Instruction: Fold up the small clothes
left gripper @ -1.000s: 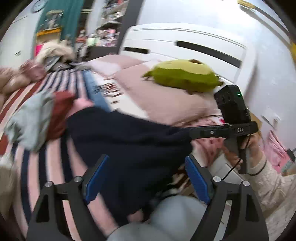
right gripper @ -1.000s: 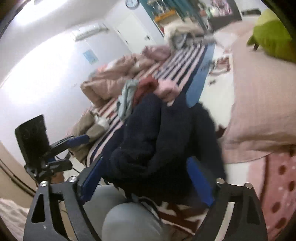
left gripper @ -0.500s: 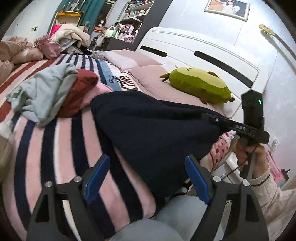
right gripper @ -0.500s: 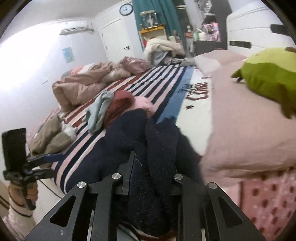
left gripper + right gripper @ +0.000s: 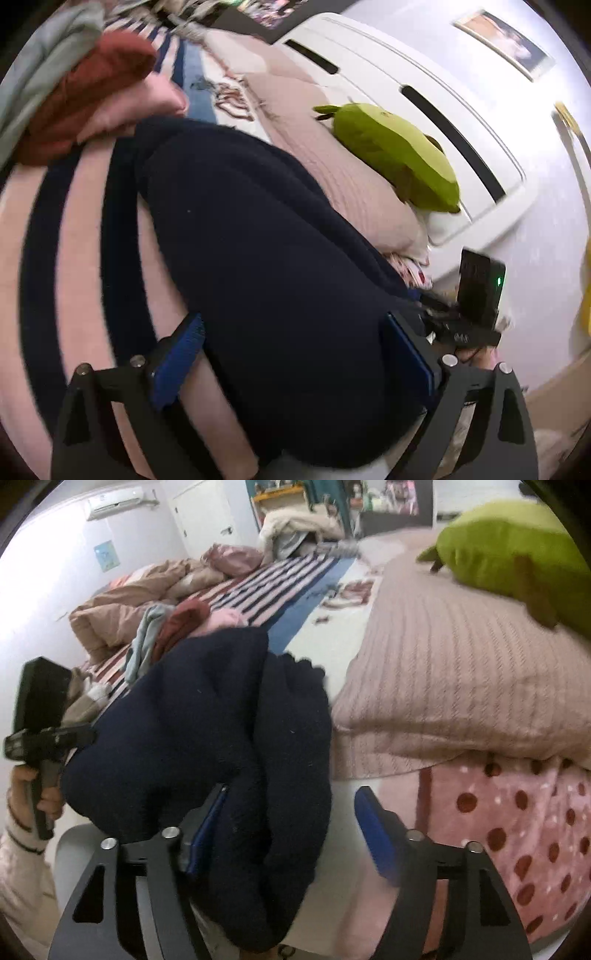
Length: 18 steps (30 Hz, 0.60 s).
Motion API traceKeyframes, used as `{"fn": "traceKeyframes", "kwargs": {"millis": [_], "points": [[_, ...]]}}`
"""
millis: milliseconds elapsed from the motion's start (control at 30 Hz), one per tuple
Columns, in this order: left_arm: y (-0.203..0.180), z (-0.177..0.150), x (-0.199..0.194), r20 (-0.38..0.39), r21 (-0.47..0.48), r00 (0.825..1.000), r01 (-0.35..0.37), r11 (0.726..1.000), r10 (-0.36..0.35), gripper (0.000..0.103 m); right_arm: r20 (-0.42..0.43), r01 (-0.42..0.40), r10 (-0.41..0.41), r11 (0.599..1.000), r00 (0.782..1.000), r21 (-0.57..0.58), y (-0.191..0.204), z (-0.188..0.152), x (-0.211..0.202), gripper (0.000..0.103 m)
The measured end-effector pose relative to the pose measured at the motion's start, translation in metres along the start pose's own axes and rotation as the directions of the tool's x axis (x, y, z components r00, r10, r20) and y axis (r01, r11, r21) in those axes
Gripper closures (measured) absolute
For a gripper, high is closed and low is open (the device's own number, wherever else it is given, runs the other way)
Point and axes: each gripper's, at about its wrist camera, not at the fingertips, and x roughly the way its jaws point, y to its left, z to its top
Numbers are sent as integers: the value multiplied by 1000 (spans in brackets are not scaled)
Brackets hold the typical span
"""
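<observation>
While spread wide, both tongs (image 5: 291,354) (image 5: 291,834) straddle the navy garment (image 5: 273,266).

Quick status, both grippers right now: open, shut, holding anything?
Left gripper: jaws wide open over the dark navy knit garment, not clamped on it.
Right gripper: jaws open, navy fabric draped between them, not pinched.

navy garment (image 5: 280,280), lime plush (image 5: 395,155), pink-navy striped bedspread (image 5: 88,221).

Left claw (image 5: 291,365) spread wide, blue pads apart, tilted. Right claw (image 5: 291,830) also spread, pads apart. Person's left hand (image 5: 27,794) wrapped round left claw's handle, cream sleeve at wrist.
</observation>
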Motion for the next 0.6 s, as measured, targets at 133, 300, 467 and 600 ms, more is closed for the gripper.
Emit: {"fn": "traceKeyframes", "kwargs": {"millis": [133,300,467,600], "points": [[2,-2,0,47,-32,997,-60,998,62,53,-80,-207,217,972,973,113,-29,0,16,37],[-1,-11,-24,80,-8,996,-41,999,41,69,-98,-320,336,935,937,154,-33,-7,27,56],[3,-25,-58,59,18,996,-61,998,60,71,-121,-400,412,910,903,112,-1,-8,23,58],[16,-33,-73,18,13,998,-67,998,67,69,-188,-444,447,894,875,61,32,-15,29,58]]}}
